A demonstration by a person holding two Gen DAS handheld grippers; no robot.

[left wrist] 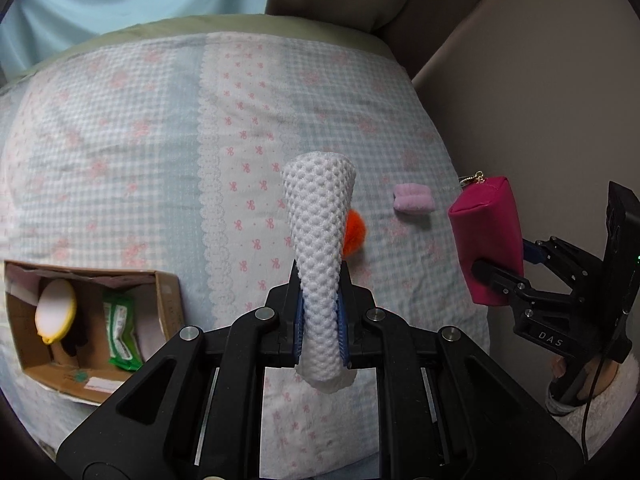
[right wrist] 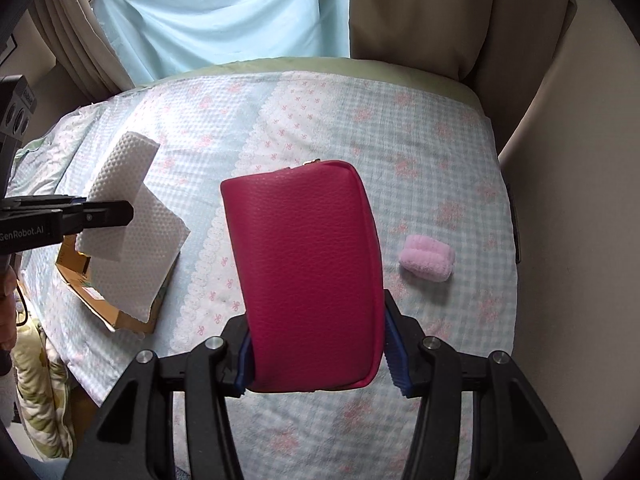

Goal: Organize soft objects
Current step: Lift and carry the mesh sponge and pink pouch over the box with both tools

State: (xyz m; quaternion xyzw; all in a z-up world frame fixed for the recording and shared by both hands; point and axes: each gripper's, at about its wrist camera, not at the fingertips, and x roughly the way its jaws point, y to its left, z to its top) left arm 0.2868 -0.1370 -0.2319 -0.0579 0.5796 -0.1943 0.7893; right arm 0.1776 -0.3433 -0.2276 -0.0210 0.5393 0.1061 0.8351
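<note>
My left gripper (left wrist: 322, 320) is shut on a white mesh cloth (left wrist: 320, 220), which sticks up folded between the blue pads, above the bed. Just behind the cloth an orange pom-pom (left wrist: 355, 232) lies on the bedspread, partly hidden. My right gripper (right wrist: 320, 356) is shut on a magenta leather pouch (right wrist: 308, 272), held in the air over the bed. From the left wrist view the pouch (left wrist: 486, 240) and right gripper (left wrist: 508, 262) hang at the right. The right wrist view shows the cloth (right wrist: 128, 208) drooping from the left gripper (right wrist: 124, 210). A pink fluffy roll (right wrist: 427, 258) lies on the bedspread.
An open cardboard box (left wrist: 170, 304) sits on the bed at the left, holding a yellow-rimmed round item (left wrist: 56, 312) and a green packet (left wrist: 122, 332). The checked bedspread (right wrist: 360, 128) ends at a beige wall on the right. A light blue curtain (right wrist: 224, 12) hangs behind.
</note>
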